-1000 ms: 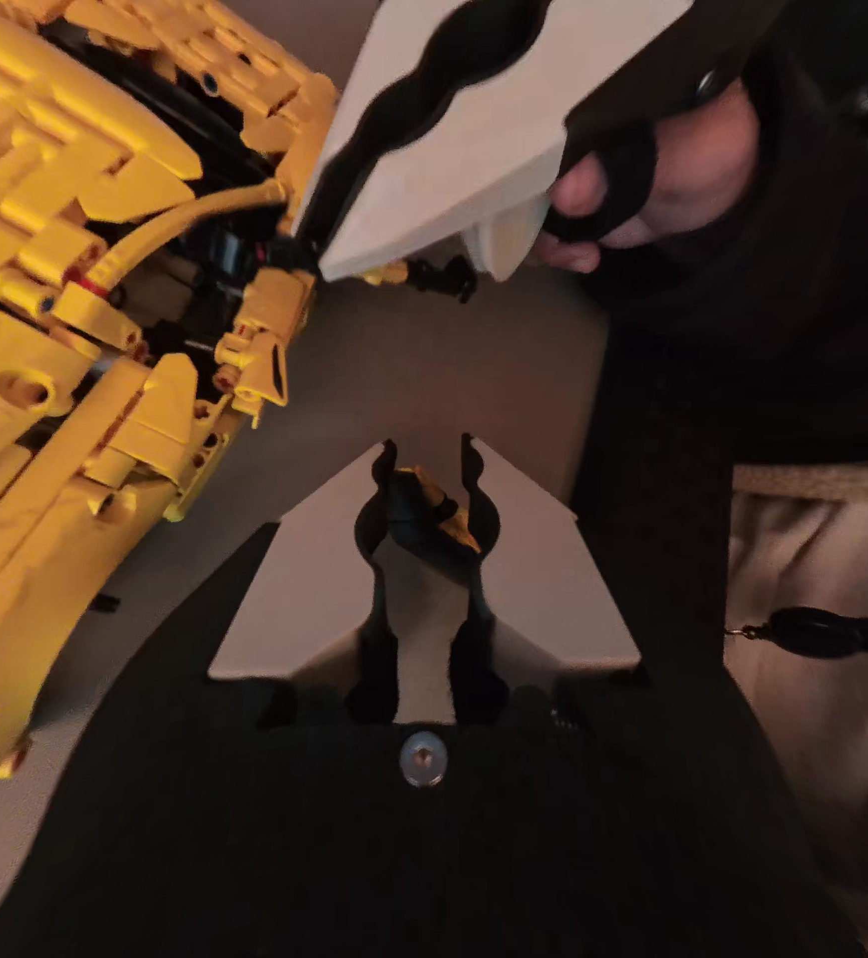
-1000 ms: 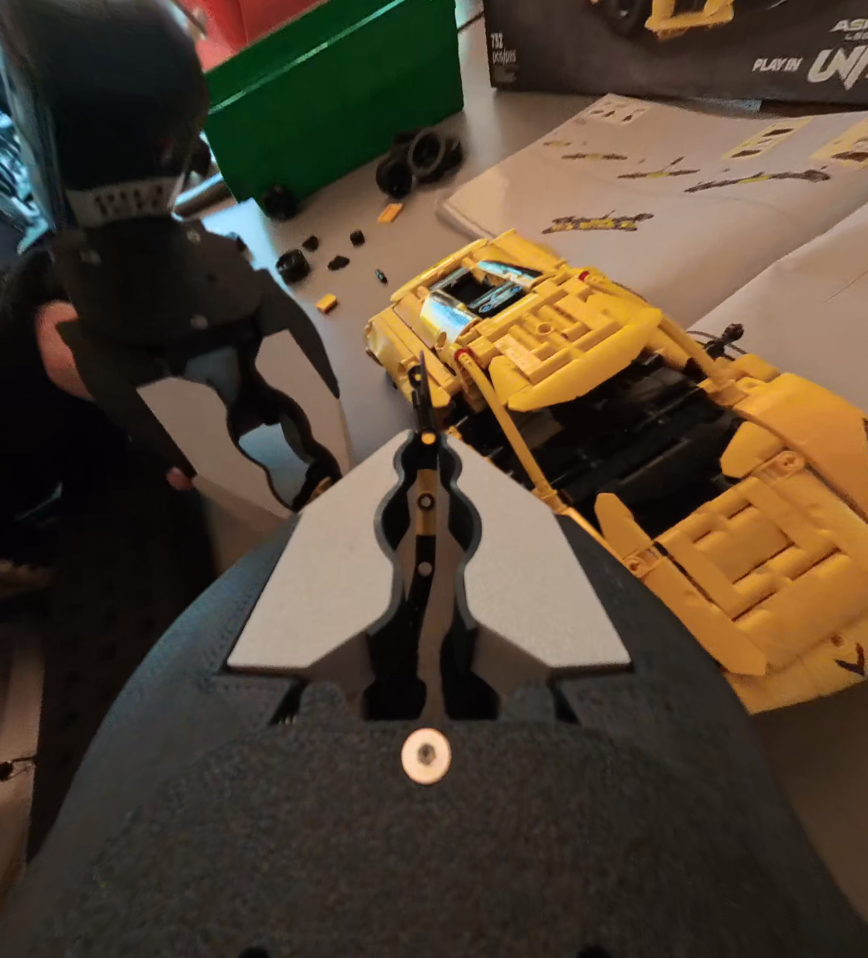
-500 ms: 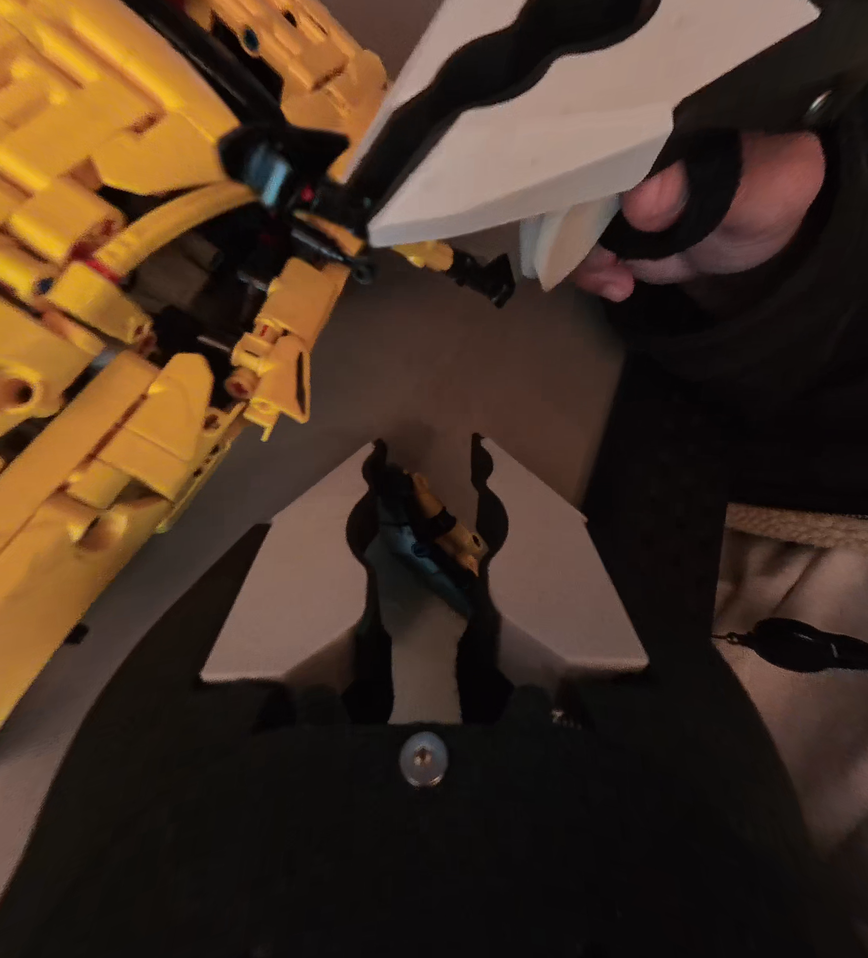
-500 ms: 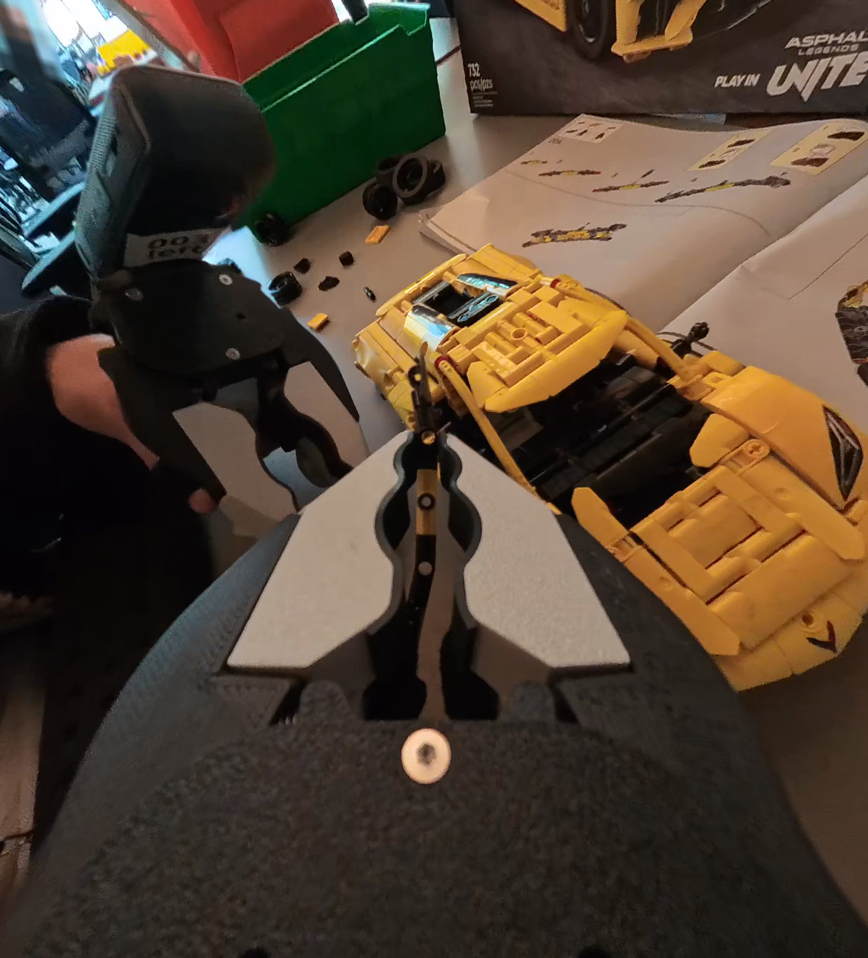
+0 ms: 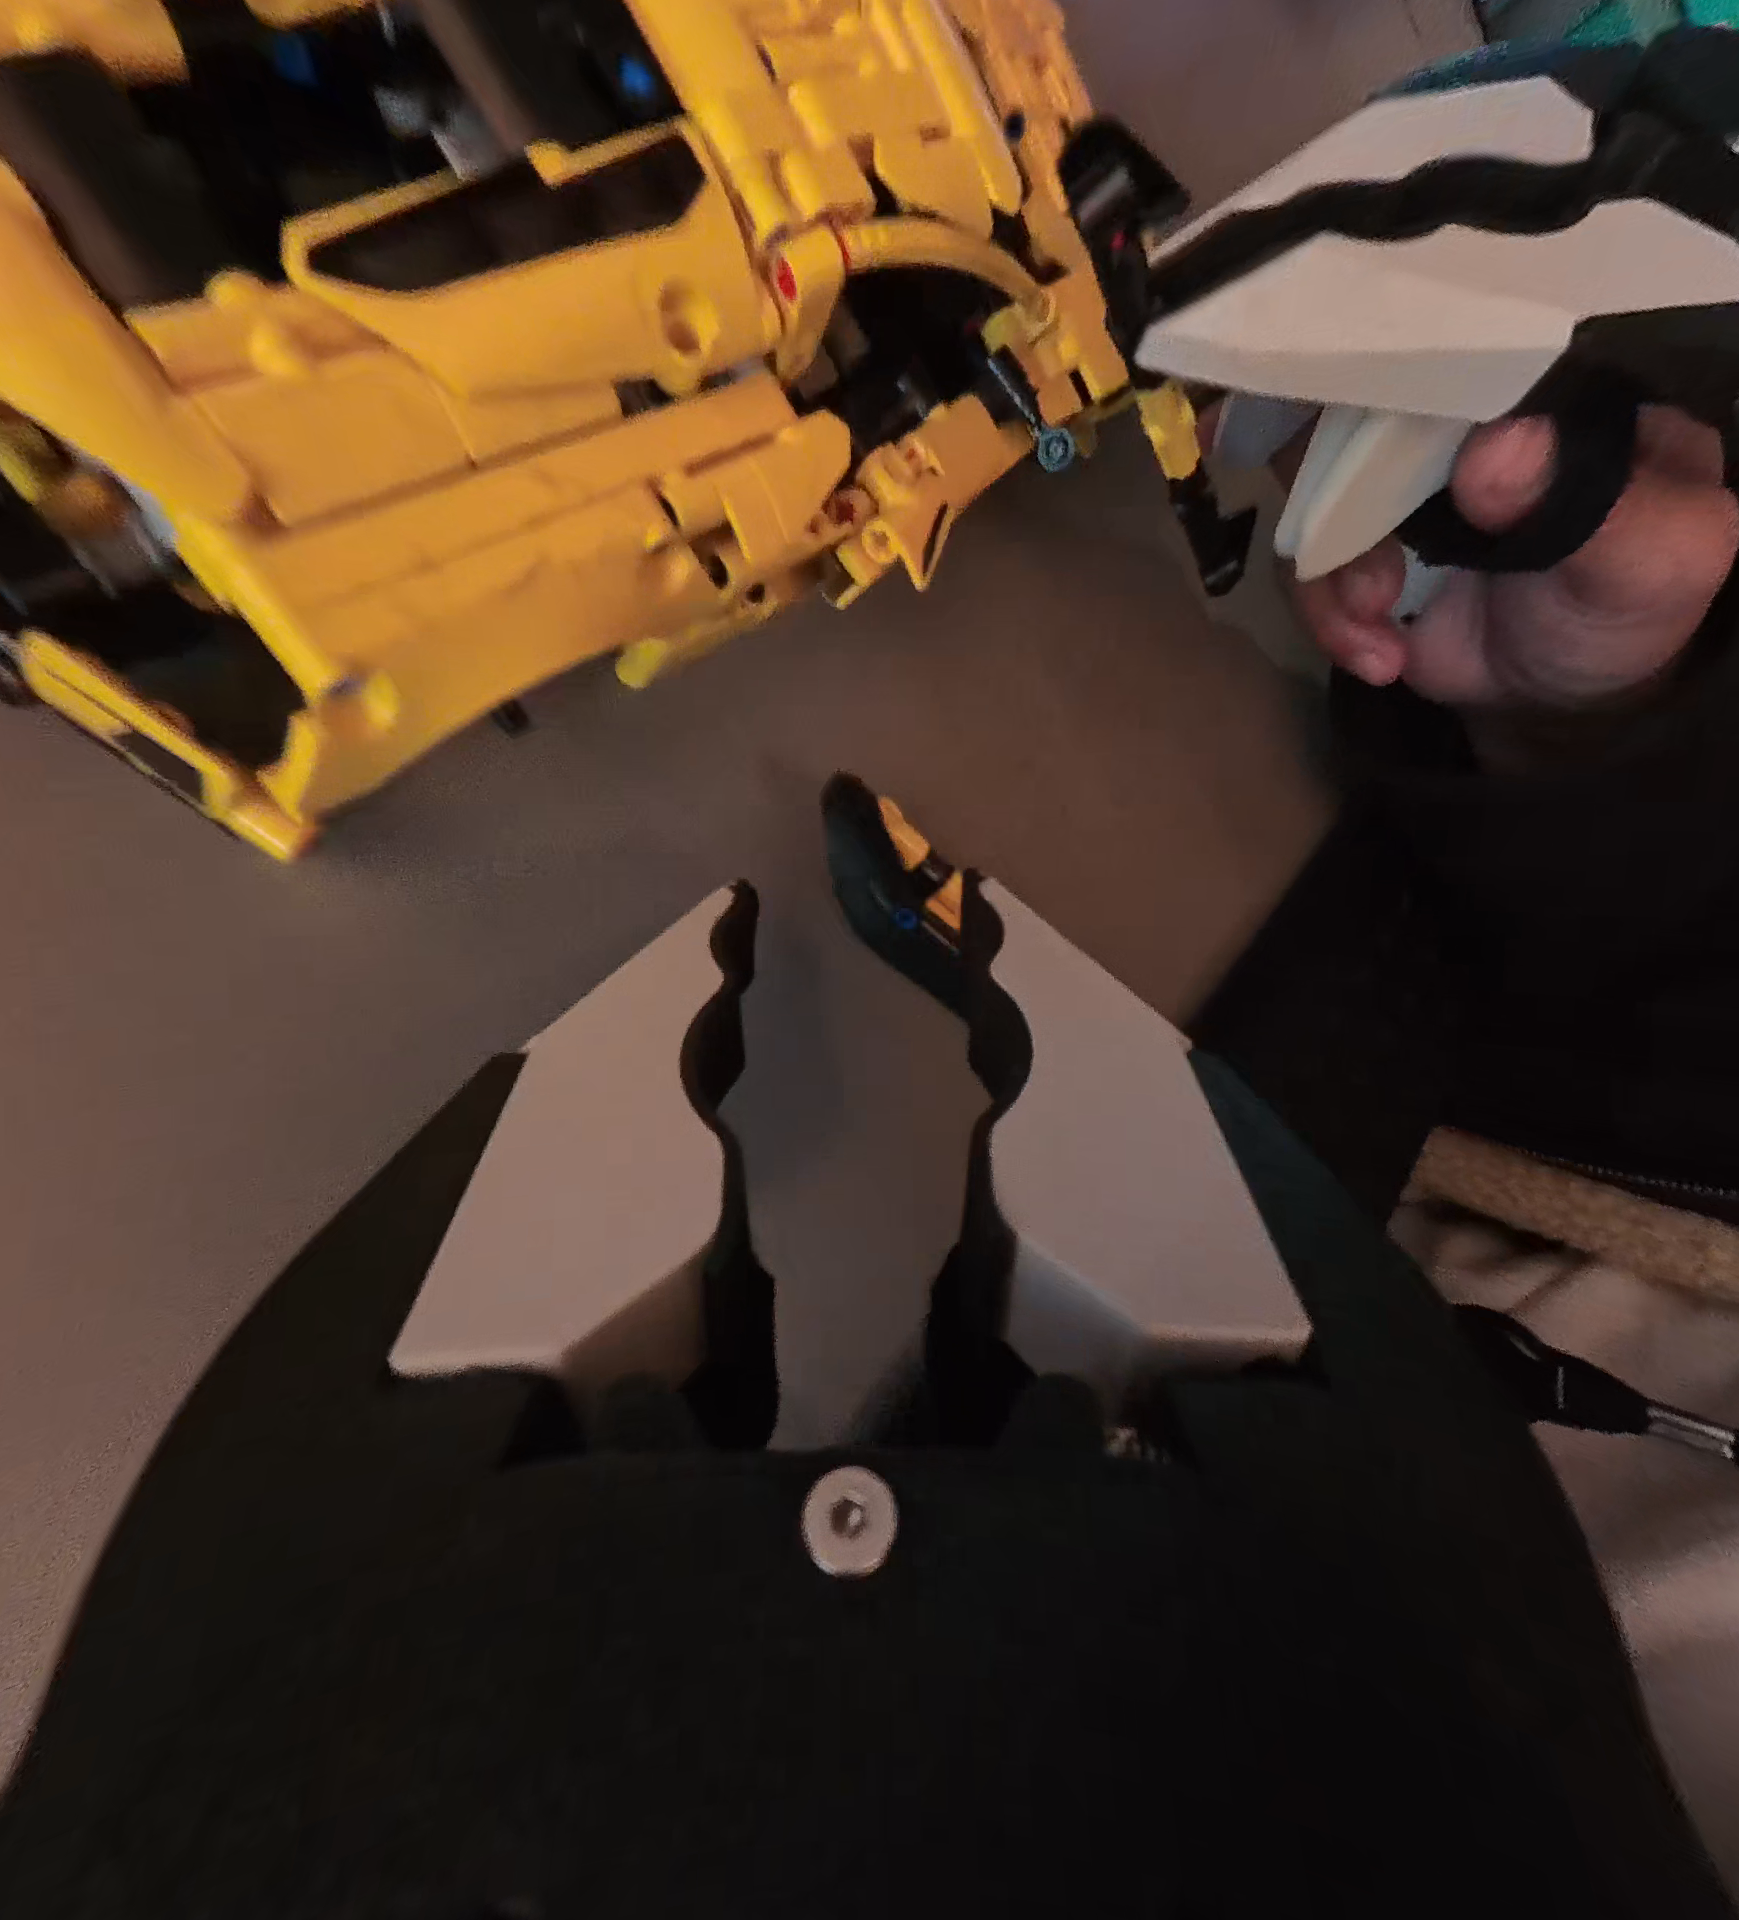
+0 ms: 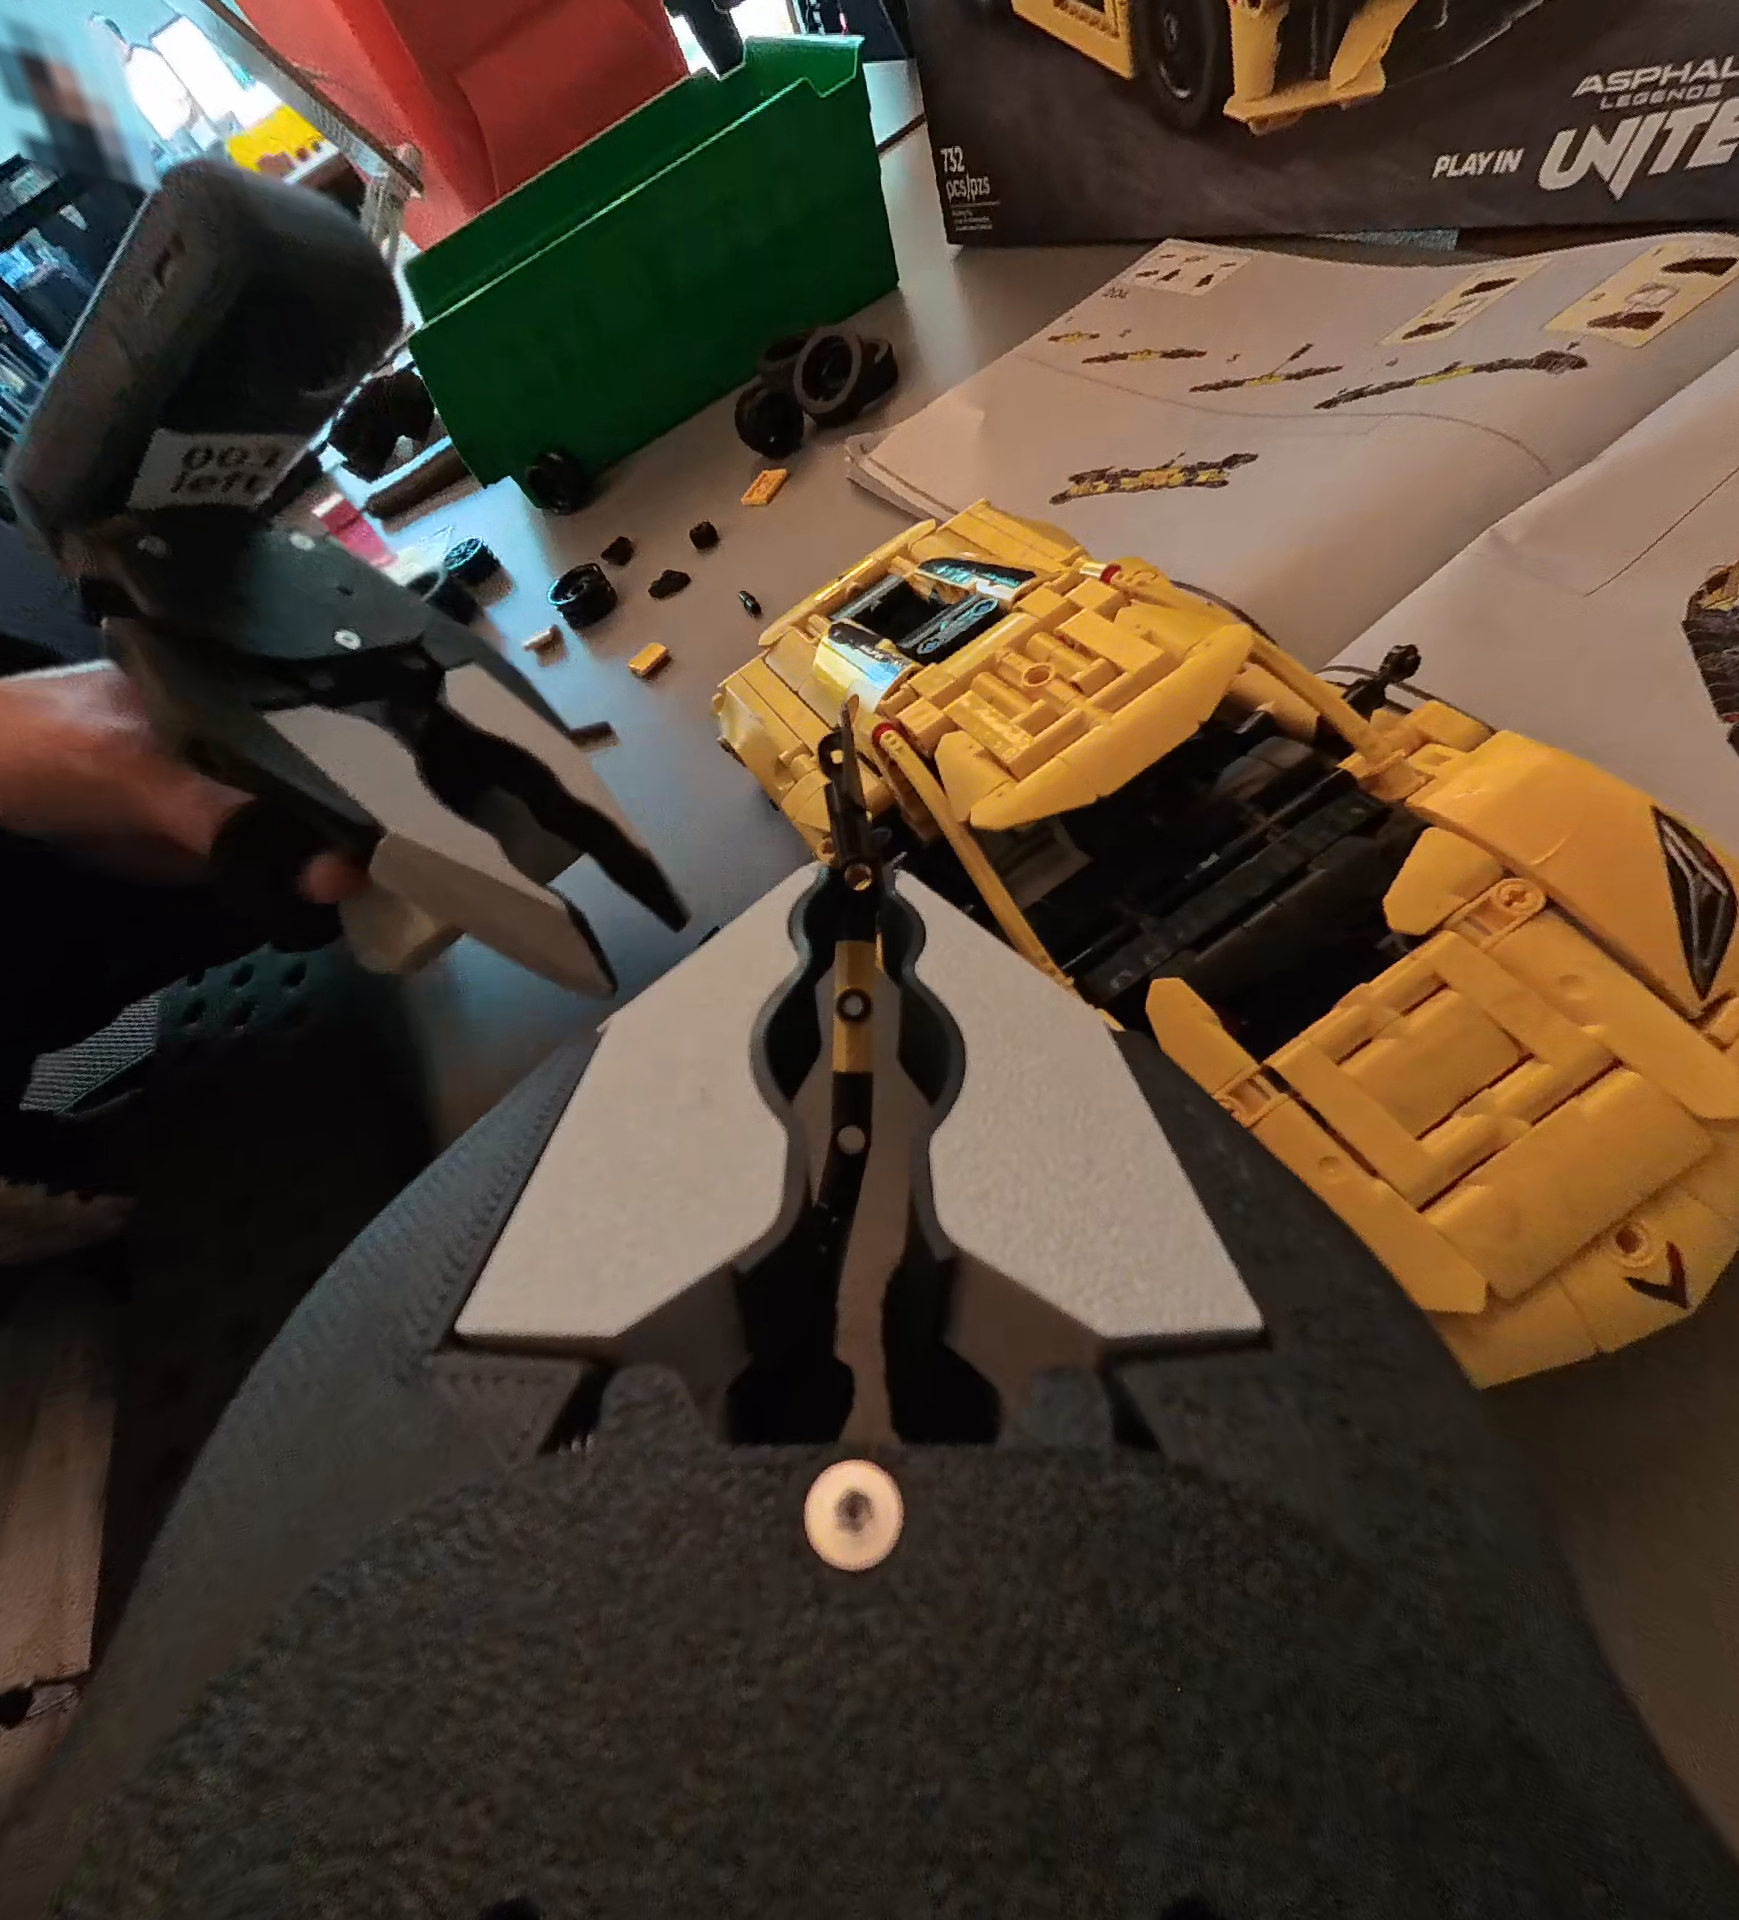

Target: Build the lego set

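Yellow lego car [image 6: 1260, 883] stands on the tabletop [image 6: 719, 831], just ahead of the right gripper [image 6: 857, 894], clamped on a thin yellow-black strip [image 6: 852, 1018]. Left gripper [image 5: 860, 904] gapes; a small black-yellow piece [image 5: 896, 883] touches one finger.

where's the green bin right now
In the right wrist view, the green bin stands at the table's far left, behind the loose black tyres and beyond the yellow car.

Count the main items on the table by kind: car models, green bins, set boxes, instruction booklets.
Yellow car model: 1
Green bin: 1
Set box: 1
Instruction booklet: 1
Total: 4
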`<state>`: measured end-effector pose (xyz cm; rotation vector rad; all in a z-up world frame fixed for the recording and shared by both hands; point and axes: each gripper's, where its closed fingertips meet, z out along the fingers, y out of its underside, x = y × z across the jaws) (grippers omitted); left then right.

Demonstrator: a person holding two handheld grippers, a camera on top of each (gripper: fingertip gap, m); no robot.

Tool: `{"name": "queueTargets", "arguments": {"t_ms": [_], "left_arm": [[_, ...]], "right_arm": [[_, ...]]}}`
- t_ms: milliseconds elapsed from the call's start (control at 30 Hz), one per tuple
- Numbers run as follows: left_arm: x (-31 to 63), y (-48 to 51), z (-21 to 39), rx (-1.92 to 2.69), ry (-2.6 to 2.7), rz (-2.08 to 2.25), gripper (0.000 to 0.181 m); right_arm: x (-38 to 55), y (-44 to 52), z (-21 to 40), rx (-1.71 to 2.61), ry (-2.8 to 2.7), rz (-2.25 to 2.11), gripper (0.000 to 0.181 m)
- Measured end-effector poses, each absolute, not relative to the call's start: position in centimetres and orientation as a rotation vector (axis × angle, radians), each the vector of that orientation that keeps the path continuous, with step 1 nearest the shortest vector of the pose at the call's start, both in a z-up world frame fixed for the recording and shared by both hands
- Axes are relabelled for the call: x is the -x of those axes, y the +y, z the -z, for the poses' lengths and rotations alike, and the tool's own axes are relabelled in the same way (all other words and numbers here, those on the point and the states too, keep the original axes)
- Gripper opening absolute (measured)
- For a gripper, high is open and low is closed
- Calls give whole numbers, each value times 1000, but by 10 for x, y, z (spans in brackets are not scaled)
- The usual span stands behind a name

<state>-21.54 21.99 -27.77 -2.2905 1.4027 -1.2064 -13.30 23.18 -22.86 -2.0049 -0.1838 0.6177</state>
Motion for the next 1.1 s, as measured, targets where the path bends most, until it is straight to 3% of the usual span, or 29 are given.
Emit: {"name": "queueTargets", "arguments": {"t_ms": [167, 267, 400, 500, 600, 733, 833, 1100], "left_arm": [[204, 206, 287, 2328, 1375, 1241, 40], [194, 196, 290, 2295, 1457, 1232, 28], [190, 180, 289, 2176, 1662, 1217, 26], [181, 180, 254, 1875, 1668, 1379, 15], [180, 190, 205, 1613, 1490, 1631, 15], [187, 202, 193, 1571, 1374, 1816, 15], [196, 204, 159, 1293, 1212, 1965, 15], [202, 209, 146, 1175, 1080, 1961, 15]], "right_arm": [[137, 231, 230, 2014, -207, -610, 7], [137, 231, 231, 2018, -212, -599, 7], [134, 231, 228, 2002, -195, -610, 7], [132, 231, 217, 1949, -162, -659, 7], [130, 228, 190, 1807, -127, -761, 7], [122, 227, 180, 1734, -30, -892, 7], [145, 214, 157, 1599, -39, -1225, 6], [189, 206, 150, 1517, -1, -1556, 6]]}}
